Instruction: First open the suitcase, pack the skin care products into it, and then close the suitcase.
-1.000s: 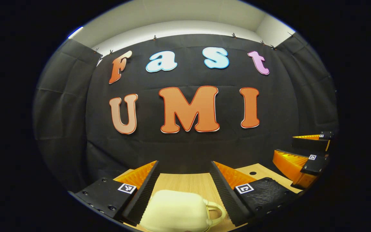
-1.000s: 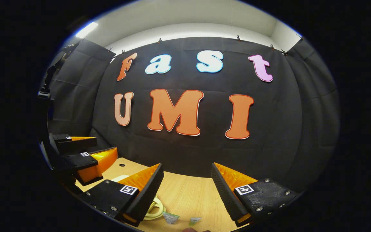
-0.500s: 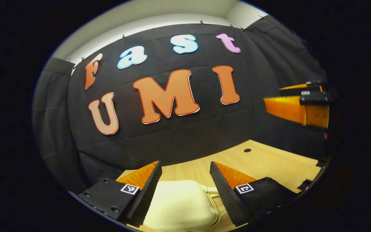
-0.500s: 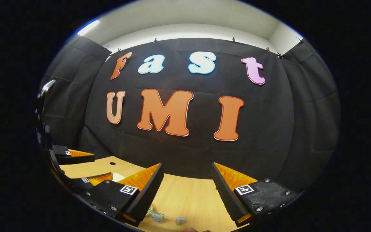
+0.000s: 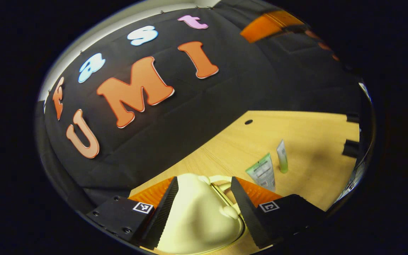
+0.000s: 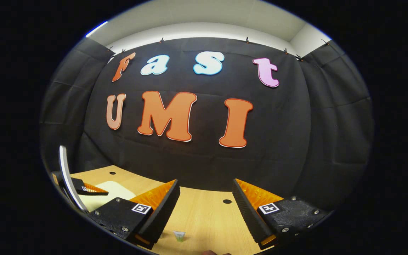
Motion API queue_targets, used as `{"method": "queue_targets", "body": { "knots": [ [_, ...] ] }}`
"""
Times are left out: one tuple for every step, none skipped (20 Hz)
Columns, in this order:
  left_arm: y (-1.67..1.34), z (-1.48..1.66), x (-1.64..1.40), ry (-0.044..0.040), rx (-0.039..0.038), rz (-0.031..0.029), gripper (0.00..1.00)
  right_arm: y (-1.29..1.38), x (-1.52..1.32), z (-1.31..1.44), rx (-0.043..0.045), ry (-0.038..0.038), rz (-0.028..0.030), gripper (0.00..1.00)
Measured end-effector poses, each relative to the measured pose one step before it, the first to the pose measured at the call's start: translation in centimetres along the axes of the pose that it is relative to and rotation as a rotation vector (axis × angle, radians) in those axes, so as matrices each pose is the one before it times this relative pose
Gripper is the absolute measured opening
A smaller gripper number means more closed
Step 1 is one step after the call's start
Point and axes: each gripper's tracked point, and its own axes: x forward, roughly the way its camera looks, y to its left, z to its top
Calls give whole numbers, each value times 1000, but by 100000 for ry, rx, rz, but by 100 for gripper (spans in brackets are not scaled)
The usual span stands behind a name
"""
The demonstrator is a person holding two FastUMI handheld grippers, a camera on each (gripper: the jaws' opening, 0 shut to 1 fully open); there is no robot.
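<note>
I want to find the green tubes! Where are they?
In the left gripper view, two green tubes lie on the wooden table, right of the cream suitcase.

Both views low over the table point(image 6: 204, 216), toward the wall.

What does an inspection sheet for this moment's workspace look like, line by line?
Surface: wooden table, with small round holes.
Job's things: cream suitcase between the left gripper's jaws, contact unclear; large tube and small green tube lying on the table beside it.
Clutter: nothing seen.
Grippers: left gripper jaws apart around the suitcase; right gripper jaws apart, holding nothing, above the table.
Cables: nothing seen.
Surroundings: black cloth wall, white ceiling above.
</note>
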Motion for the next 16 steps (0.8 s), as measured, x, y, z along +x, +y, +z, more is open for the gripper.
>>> {"method": "queue_targets", "body": {
  "knots": [
    [-941,-1826,495,3474,5314,-2075,93,-377,-5,-226,416,450,95,94],
    [-601,-834,162,2618,4387,-1333,92,-354,-25,-299,157,298,185,94],
    [-443,-459,65,142,2914,-158,89,-374,-116,-264,-189,287,30,94],
    [-166,324,142,-1324,2261,-262,89,-258,-48,-258,-322,187,248,94],
    [-440,315,0,-208,2065,-867,88,-295,168,-361,-369,332,-179,95],
    [-452,317,-310,237,2395,-984,88,-209,86,-427,144,674,483,94],
    [-654,620,-154,-1818,3236,-889,87,-104,47,-328,394,877,298,94],
    [-472,487,68,-451,4436,195,85,-13,36,-255,521,632,768,95],
    [-259,-85,79,2762,4916,1078,82,-12,56,-20,391,-246,636,95],
    [-459,36,57,1245,3440,237,82,-152,116,163,-45,-471,228,95],
    [-381,-29,369,1336,1746,203,75,-103,71,192,-124,-491,188,94],
    [-483,-108,391,1355,1507,-672,75,-321,70,-86,47,-240,-20,94],
    [-479,61,480,1064,2382,-673,75,-63,97,40,485,-238,384,94],
    [-512,-98,519,1567,2688,-738,75,-135,36,23,469,-275,197,94],
    [-435,-478,583,2460,2118,-764,68,-217,-39,-91,301,-12,11,94],
    [123,-706,225,3465,1034,831,71,-250,-85,-211,71,254,-187,94]
  ]
}}
